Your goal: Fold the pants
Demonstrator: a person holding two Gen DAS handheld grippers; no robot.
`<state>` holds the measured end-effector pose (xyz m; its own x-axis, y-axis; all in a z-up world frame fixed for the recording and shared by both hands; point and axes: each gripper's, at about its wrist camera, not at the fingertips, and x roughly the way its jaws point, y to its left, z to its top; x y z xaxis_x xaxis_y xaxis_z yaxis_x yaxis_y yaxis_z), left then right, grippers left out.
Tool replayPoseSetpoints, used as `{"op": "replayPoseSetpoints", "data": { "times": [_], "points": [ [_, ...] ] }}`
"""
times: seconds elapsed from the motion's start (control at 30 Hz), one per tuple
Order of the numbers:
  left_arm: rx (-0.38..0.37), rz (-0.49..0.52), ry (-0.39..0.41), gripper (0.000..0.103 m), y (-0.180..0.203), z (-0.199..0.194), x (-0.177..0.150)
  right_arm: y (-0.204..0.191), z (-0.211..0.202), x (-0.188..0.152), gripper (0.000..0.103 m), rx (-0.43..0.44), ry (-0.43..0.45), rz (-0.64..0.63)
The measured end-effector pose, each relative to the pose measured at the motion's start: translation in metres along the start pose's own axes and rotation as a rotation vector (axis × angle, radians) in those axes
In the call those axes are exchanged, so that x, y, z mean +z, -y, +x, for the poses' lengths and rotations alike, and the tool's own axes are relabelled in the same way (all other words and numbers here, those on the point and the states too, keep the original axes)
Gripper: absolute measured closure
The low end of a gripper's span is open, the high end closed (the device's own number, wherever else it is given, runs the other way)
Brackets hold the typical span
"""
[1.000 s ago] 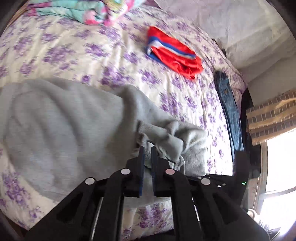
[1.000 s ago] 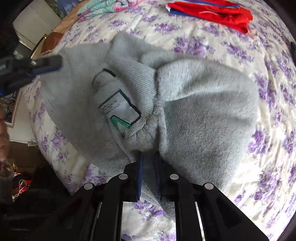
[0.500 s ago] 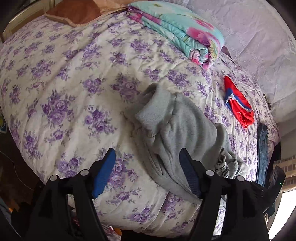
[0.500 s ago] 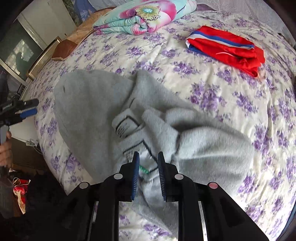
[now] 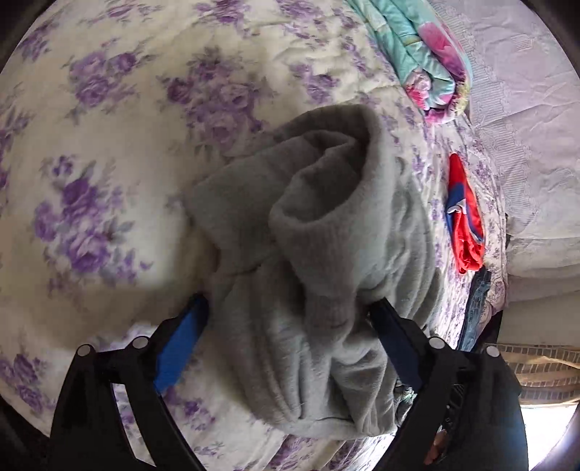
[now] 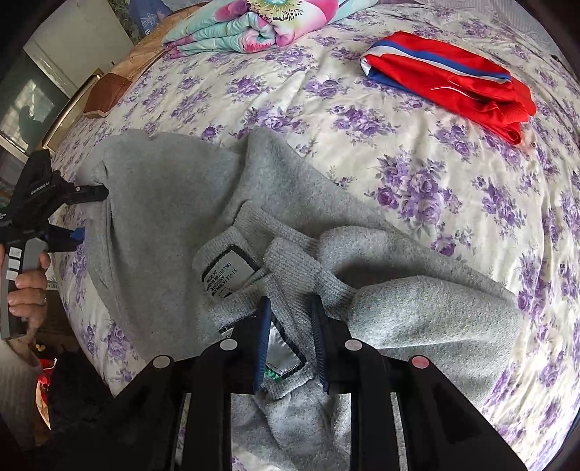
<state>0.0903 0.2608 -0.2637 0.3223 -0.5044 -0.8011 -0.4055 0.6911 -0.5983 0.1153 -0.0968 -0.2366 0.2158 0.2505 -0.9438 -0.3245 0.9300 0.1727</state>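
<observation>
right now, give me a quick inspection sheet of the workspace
surface: bed with purple-flowered quilt
job's things: grey pants lie bunched on the quilt, label showing
clutter: folded red garment, rolled floral blanket, dark jeans at the bed edge
grippers: left tool open, straddling bunched grey fabric; right tool slightly open over the waistband, pads not pressing
cables: nothing seen
surroundings: brown headboard, person's hand on the left tool's handle

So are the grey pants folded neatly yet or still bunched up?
Still bunched: the grey pants lie crumpled on the bedspread, waistband twisted, label showing.
</observation>
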Motion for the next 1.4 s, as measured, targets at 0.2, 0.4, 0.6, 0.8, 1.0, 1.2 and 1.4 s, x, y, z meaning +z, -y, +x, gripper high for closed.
{"op": "replayPoseSetpoints", "data": {
  "times": [0.2, 0.4, 0.6, 0.8, 1.0, 1.2, 1.4],
  "points": [
    [0.068, 0.102, 0.03, 0.053, 0.033, -0.012, -0.009, -0.003, 0.0, -0.002, 0.079, -0.014, 0.002, -0.011],
    [0.074, 0.098, 0.066, 0.074, 0.037, -0.02, -0.014, -0.012, -0.016, 0.001, 0.077, 0.045, -0.001, 0.001],
    [0.146, 0.268, 0.148, 0.074, 0.08, -0.038, -0.041, -0.054, -0.017, 0.021, 0.08, 0.161, 0.012, -0.111],
    [0.103, 0.304, 0.142, 0.074, 0.093, -0.046, -0.048, -0.082, 0.062, 0.003, 0.088, 0.228, -0.156, -0.141],
    [0.146, 0.351, 0.182, 0.074, 0.104, -0.043, -0.058, -0.072, 0.033, 0.029, 0.089, 0.175, -0.082, -0.111],
    [0.167, 0.437, 0.201, 0.075, 0.126, -0.045, -0.073, -0.056, 0.046, 0.072, 0.09, 0.083, -0.085, -0.063],
    [0.18, 0.519, 0.199, 0.076, 0.15, -0.047, -0.083, -0.056, 0.031, 0.074, 0.088, 0.142, -0.079, -0.045]
  ]
}}
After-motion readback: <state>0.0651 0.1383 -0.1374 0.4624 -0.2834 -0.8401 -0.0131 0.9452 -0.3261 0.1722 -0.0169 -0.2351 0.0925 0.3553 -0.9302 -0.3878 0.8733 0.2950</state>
